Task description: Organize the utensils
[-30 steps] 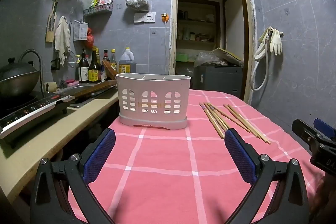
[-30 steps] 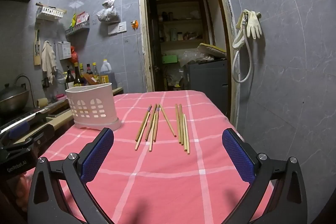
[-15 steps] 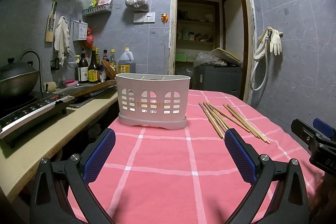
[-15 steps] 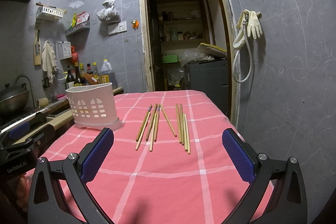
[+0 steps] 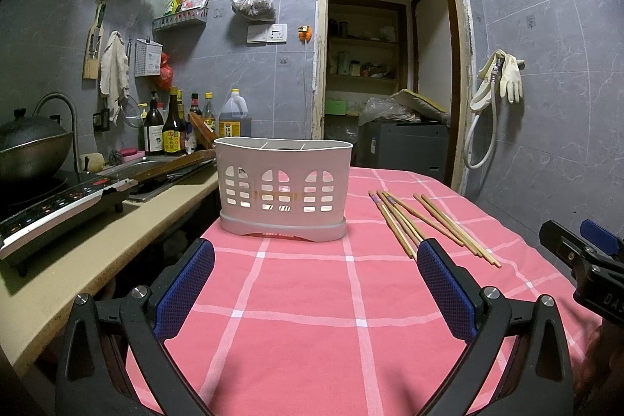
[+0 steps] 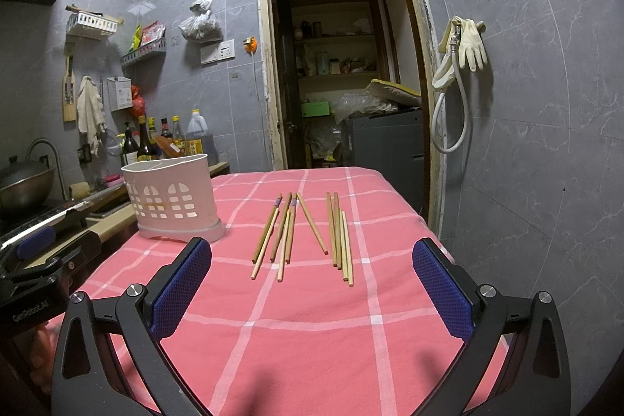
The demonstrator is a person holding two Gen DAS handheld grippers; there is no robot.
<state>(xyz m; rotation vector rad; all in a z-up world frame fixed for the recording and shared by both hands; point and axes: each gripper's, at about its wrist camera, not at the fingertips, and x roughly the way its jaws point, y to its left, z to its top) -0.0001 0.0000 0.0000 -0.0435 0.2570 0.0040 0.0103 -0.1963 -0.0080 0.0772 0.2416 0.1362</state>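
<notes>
A white slotted utensil holder (image 5: pixel 282 188) stands upright on the pink checked tablecloth (image 5: pixel 304 299); it also shows at the left in the right wrist view (image 6: pixel 171 197). Several wooden chopsticks (image 6: pixel 304 232) lie loose in two groups to its right, and they show in the left wrist view (image 5: pixel 425 225) too. My left gripper (image 5: pixel 316 291) is open and empty, near the table's front, facing the holder. My right gripper (image 6: pixel 312 287) is open and empty, just short of the chopsticks.
A counter (image 5: pixel 93 248) with an induction cooker (image 5: pixel 58 209), a wok (image 5: pixel 31 147), a sink and bottles (image 5: pixel 171 127) runs along the left. An open doorway (image 6: pixel 343 77) lies behind the table. The tiled wall with a hose and gloves (image 6: pixel 464 45) stands at the right.
Both grippers have stayed almost still and open. The views shift only very slightly. Nothing on the table has moved.
</notes>
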